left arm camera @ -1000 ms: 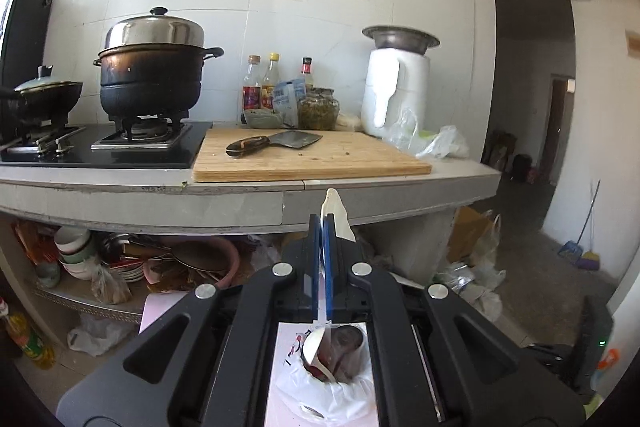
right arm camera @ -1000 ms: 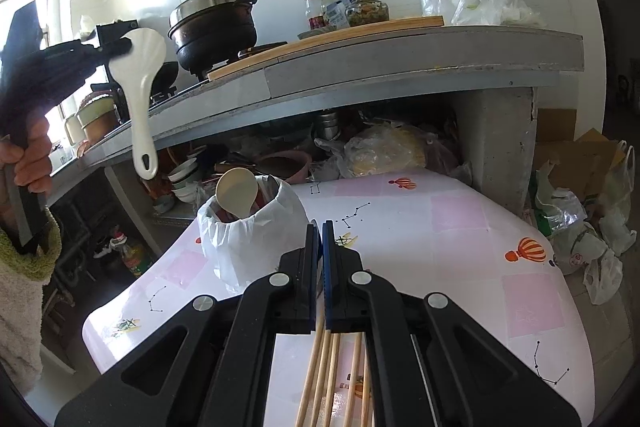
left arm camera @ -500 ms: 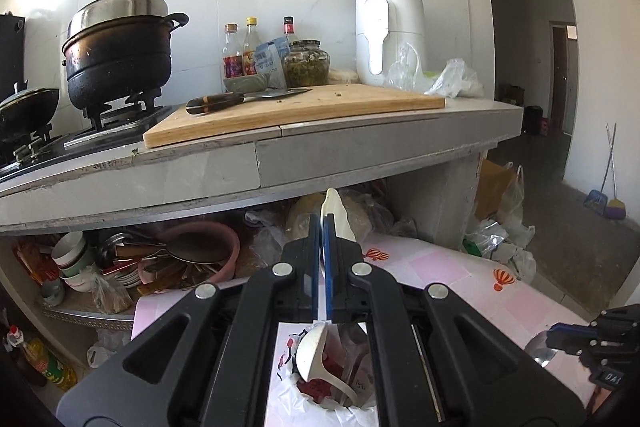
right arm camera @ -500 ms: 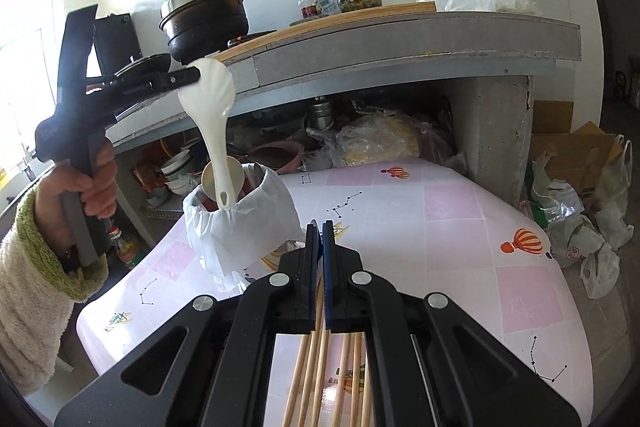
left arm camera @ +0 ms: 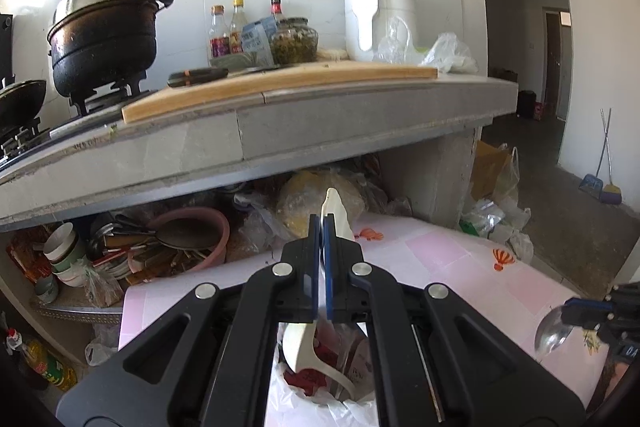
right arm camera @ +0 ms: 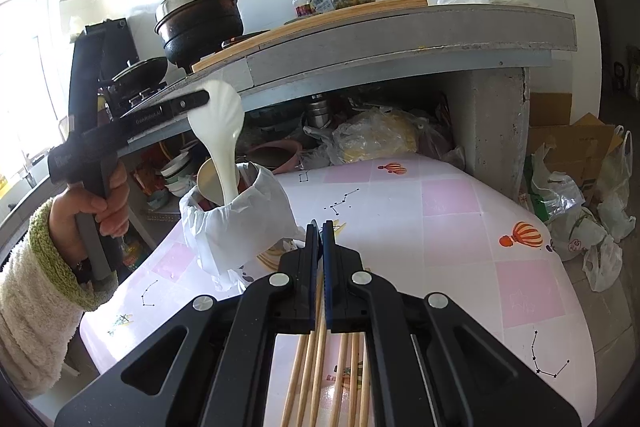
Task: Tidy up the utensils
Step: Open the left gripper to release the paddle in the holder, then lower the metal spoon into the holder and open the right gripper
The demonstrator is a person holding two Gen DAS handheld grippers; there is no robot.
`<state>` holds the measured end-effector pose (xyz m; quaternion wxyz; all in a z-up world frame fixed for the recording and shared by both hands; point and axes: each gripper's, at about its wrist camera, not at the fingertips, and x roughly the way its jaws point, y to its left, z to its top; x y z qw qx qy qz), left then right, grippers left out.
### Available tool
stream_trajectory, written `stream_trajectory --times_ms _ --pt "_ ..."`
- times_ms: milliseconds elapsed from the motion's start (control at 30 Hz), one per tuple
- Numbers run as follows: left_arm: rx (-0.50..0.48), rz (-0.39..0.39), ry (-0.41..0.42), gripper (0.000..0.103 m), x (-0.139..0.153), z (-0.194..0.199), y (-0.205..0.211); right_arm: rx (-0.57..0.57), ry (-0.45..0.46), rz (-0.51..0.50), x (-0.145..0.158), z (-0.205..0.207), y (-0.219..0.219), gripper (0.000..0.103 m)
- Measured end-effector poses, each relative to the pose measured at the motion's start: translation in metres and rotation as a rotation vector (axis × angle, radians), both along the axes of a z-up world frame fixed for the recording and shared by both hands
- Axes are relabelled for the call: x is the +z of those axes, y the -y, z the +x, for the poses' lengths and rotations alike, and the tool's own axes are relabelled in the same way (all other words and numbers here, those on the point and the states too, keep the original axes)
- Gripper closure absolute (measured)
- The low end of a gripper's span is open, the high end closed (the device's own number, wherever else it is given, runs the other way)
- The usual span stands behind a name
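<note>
The step in hand is dropping the white rice paddle point(right arm camera: 218, 123) into the bag-lined holder point(right arm camera: 240, 223). A person's left hand point(right arm camera: 92, 207) holds the left claw point(left arm camera: 322, 223) above and to the left of the holder. Its jaws are pressed together on the paddle's broad blade. The paddle hangs handle-down, and the handle's end is already inside the holder's mouth.

As I judge it, the next move calls for the jaws to part so that the paddle slides in beside what stands there. The claw should then lift clear without snagging the loose bag.

The holder stands on the patterned worktop point(right arm camera: 440, 199), near its left end. To the right of the holder and nearer the camera, the right claw point(right arm camera: 321, 227) has its jaws closed. The left wrist view shows a metal spoon point(left arm camera: 554, 333) at its tip, apparently pinched there. The chopsticks point(right arm camera: 316, 367) lie on the worktop under this claw, right of the holder.

The count:
- **Rice paddle:** one.
- **Cream ladle point(right arm camera: 206, 179):** one, already standing in the holder.
- **Metal spoon:** one.
- **Holder:** one.
- **Chopsticks:** at least six, though they overlap too much for an exact number.

Other contents of the holder are hidden.
</note>
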<state>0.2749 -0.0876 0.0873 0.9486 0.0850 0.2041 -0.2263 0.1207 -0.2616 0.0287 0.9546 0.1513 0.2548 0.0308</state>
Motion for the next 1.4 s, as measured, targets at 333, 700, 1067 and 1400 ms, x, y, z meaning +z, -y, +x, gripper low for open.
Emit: stream_trajectory --times_ms 333,700,1067,1400 --pt "-0.057 0.035 -0.117 0.099 -0.030 -0.005 0.005 0.006 0.003 0.003 0.001 -0.003 -0.001 0.100" --pt "-0.063 -0.052 -0.192 0.070 -0.033 -0.010 -0.016 0.004 0.011 -0.006 0.006 -0.007 -0.003 0.100" --pt "0.038 -0.163 -0.117 0.032 -0.006 -0.048 -0.072 0.017 0.137 -0.076 0.060 -0.005 -0.004 0.100" --pt "0.196 -0.194 -0.152 0.020 -0.025 -0.085 -0.129 0.049 0.293 -0.129 0.130 0.033 -0.011 0.100"
